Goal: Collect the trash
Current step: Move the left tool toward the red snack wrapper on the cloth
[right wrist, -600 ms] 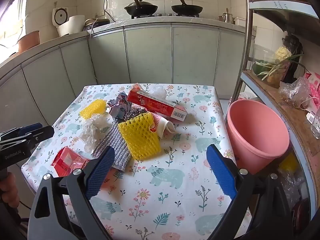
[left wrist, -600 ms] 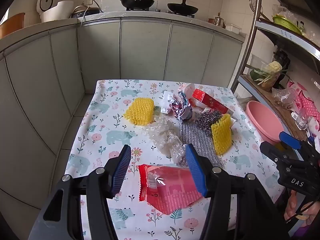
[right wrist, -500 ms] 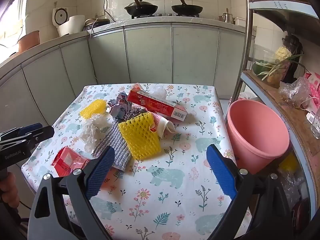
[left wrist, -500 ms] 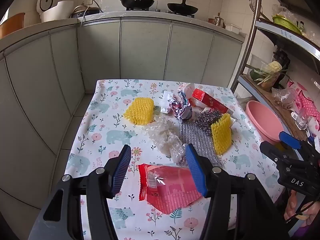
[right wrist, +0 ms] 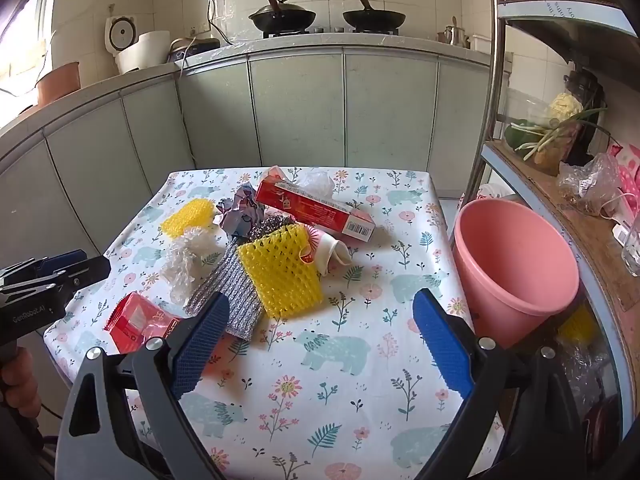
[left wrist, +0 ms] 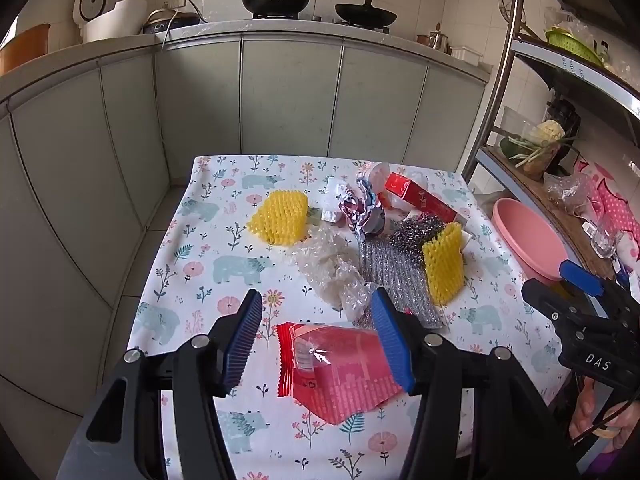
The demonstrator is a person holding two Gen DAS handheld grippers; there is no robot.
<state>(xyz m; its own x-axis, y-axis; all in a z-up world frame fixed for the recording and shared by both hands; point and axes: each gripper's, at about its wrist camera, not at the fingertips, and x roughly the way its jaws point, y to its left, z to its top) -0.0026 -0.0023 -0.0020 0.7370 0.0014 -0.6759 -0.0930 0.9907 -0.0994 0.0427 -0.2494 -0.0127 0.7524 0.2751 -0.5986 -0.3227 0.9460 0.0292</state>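
Trash lies on a floral tablecloth [left wrist: 224, 264]: a red snack wrapper [left wrist: 336, 368], crumpled clear plastic [left wrist: 332, 268], two yellow foam nets [left wrist: 280, 218] [left wrist: 444, 268], a silver mesh sheet [left wrist: 384, 272], crumpled foil [left wrist: 360, 212] and a red carton [left wrist: 420, 200]. My left gripper [left wrist: 320, 340] is open above the red wrapper, which lies between the fingers. My right gripper [right wrist: 320, 340] is open over bare cloth, in front of the nearer yellow net [right wrist: 280, 276]. A pink bucket [right wrist: 516, 260] stands to the right of the table.
A grey kitchen counter [right wrist: 300, 52] with two woks curves behind the table. A metal shelf rack [right wrist: 560, 168] with vegetables and bags stands at the right beside the bucket. The table's left edge drops to a tiled floor [left wrist: 140, 248].
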